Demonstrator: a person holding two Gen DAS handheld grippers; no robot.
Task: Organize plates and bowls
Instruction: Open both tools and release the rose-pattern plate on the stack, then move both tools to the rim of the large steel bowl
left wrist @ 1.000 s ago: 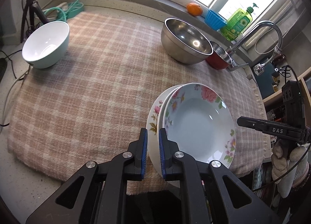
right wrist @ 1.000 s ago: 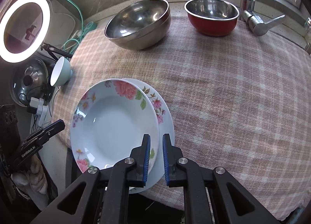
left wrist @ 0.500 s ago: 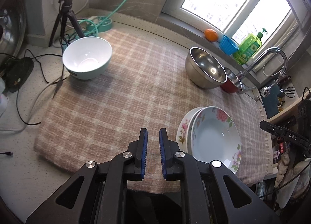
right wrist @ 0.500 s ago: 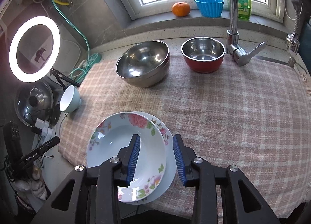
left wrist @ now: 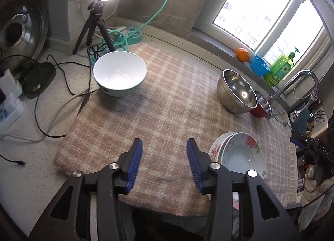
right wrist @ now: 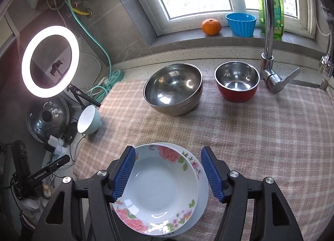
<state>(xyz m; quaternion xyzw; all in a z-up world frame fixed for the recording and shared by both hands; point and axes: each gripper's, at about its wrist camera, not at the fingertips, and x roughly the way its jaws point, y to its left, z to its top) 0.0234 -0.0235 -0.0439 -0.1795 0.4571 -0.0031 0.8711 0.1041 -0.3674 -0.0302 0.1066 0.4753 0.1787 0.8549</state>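
A floral deep plate (right wrist: pixel 162 186) rests on a floral flat plate (right wrist: pixel 203 188) at the near edge of the checked cloth (right wrist: pixel 261 136). My right gripper (right wrist: pixel 168 151) hovers above this stack with its jaws opening; the plates show between the pads, which touch nothing. My left gripper (left wrist: pixel 164 147) hangs over bare cloth (left wrist: pixel 167 105), jaws opening and empty, with the plate stack (left wrist: pixel 242 157) just to its right. A white and mint bowl (left wrist: pixel 120 74) stands at the cloth's far left corner. A large steel bowl (right wrist: pixel 173 91) and a red bowl (right wrist: pixel 237 81) stand at the back.
A ring light on a tripod (left wrist: pixel 98 23), cables (left wrist: pixel 52 99) and a pot lid (left wrist: pixel 18 30) crowd the counter on the left. The tap (right wrist: pixel 271 53) rises at the back right. An orange (right wrist: pixel 211 26), a blue cup (right wrist: pixel 241 23) and a soap bottle (right wrist: pixel 271 11) sit on the sill.
Both grippers were shut on the plates' rims and have let go. Both lifted and drew back, jaws spreading; the left one swung left over the cloth.
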